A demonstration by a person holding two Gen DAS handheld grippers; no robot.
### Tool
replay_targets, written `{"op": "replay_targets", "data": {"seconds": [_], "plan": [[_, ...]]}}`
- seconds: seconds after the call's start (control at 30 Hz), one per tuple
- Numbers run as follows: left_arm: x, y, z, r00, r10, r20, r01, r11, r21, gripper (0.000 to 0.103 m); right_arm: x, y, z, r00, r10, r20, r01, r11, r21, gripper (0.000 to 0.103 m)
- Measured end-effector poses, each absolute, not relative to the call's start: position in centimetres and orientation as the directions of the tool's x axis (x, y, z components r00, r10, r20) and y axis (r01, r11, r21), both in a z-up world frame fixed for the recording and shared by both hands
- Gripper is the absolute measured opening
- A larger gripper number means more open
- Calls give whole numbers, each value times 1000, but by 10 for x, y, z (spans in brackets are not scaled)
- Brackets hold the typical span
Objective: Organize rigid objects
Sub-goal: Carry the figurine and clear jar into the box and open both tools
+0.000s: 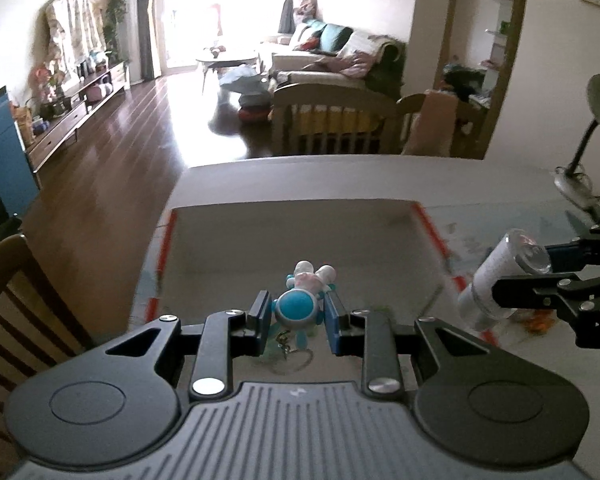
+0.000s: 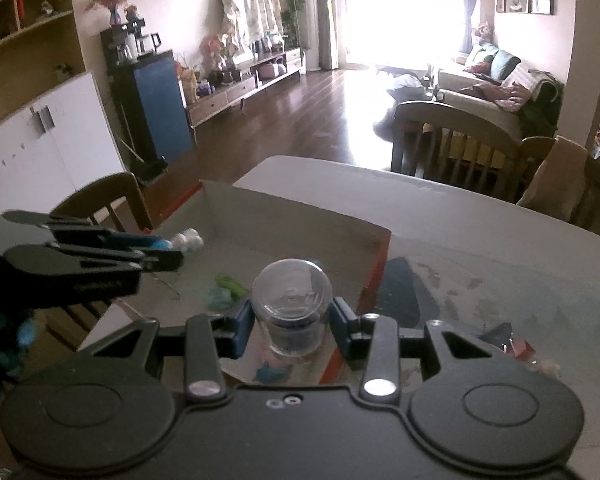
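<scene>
My left gripper [image 1: 297, 314] is shut on a blue and white toy figure keychain [image 1: 300, 300] and holds it above a shallow cardboard box [image 1: 284, 208] with red tape on its edges. Its key ring hangs below. My right gripper [image 2: 292, 320] is shut on a clear plastic bottle [image 2: 291, 300], seen end-on, over the box's right side. In the left wrist view the bottle [image 1: 496, 276] and right gripper [image 1: 540, 284] are at the right. In the right wrist view the left gripper [image 2: 168, 254] holds the toy [image 2: 188, 242] at the left.
Small green items [image 2: 224, 290] lie in the box. The box [image 2: 300, 208] sits on a white table [image 1: 380, 172]. A desk lamp [image 1: 592, 136] stands at the table's right. Wooden chairs [image 2: 460, 140] stand at the far side and one [image 1: 16, 300] at the left.
</scene>
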State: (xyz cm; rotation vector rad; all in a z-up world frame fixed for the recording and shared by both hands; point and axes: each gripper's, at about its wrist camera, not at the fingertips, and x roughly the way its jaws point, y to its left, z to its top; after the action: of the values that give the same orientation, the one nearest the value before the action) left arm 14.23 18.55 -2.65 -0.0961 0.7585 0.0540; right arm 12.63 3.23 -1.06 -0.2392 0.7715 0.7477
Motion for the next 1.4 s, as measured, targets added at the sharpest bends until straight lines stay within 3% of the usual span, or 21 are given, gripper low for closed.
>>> {"op": "replay_targets", "data": {"seconds": [0.27,0.63,1.2,1.4], "plan": [[163,223,-56,661,51,-749,-113,993,-33,27,144,66,-50,415,472,-778,-699,713,59,41],[186,216,-97,576,72,-814,-58,997,47,27,146,95,-89,342,412,-844,-723,689,43,41],[184,206,-139,440,65,-896,-41,998,52,27,149,99,-95,293,416,-861,-733,676,77,42],[179,203,-135,433,77,-898,-54,997,60,28,142,96,-91,288,433,-854,-734,673,94,53]]}}
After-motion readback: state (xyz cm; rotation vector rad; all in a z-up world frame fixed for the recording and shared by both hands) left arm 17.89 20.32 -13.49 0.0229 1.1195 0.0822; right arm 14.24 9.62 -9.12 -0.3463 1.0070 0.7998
